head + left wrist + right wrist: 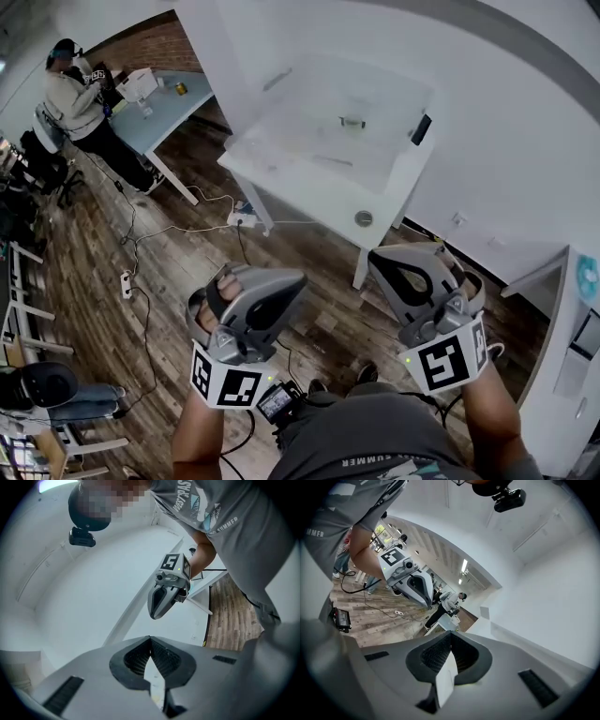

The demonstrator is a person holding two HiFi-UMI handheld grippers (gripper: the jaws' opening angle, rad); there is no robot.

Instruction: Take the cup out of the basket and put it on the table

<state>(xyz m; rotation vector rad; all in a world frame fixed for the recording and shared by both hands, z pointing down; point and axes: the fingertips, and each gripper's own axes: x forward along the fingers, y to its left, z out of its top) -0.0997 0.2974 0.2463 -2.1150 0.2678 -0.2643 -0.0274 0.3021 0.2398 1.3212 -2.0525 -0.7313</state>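
While held above the floor | left tool closed, empty | right tool closed, empty

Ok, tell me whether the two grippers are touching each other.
Apart. The head view shows wooden floor between the left gripper and the right gripper.

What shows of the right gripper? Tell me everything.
The right gripper has a smooth grey shell, plastic by its look, black ribbed pads, and a marker cube with a green light at its rear. Its jaws are together with nothing between. The right hand holds it over the wood floor, pointed toward the white table.
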